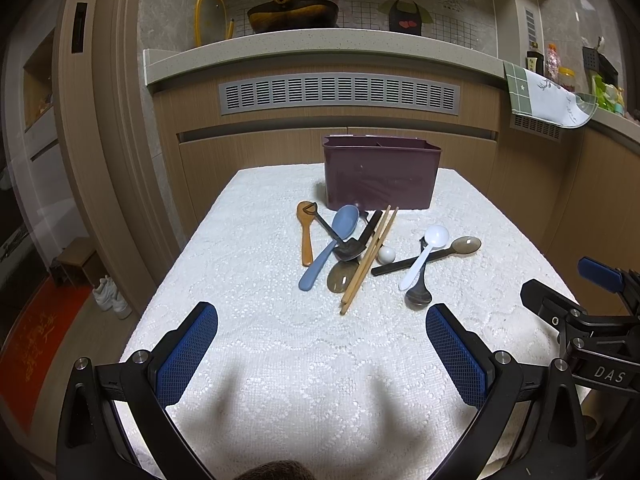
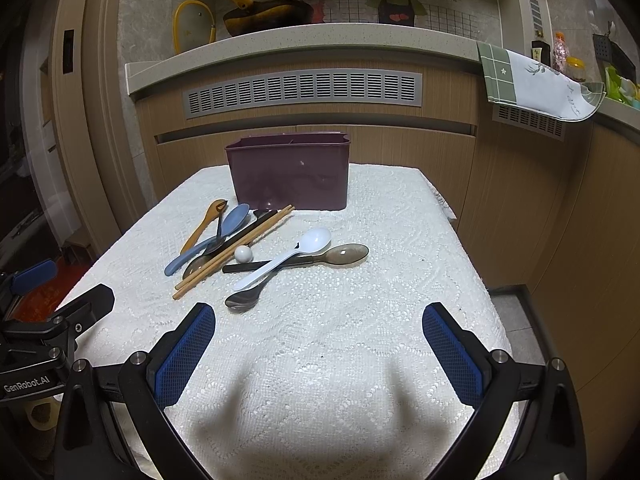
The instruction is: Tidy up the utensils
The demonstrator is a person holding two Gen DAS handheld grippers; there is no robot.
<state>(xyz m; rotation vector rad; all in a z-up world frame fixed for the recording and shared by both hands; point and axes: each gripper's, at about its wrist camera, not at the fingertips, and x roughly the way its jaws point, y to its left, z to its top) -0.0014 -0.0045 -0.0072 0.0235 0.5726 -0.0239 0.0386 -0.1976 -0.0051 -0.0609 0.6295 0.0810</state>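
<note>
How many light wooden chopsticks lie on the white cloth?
2. One chopstick and the second chopstick lie side by side, slanting over the pile before the purple box, right of the blue spoon. The pile may hide others.

A bin (image 1: 382, 172) stands at the table's (image 1: 260, 360) far edge. Before it, mid-table, lies a heap of utensils: spoons (image 1: 328, 248) to the left, chopsticks (image 1: 370, 258) across the middle, a ball (image 1: 387, 255) beside them, more spoons (image 1: 424, 256) crossed to the right.
</note>
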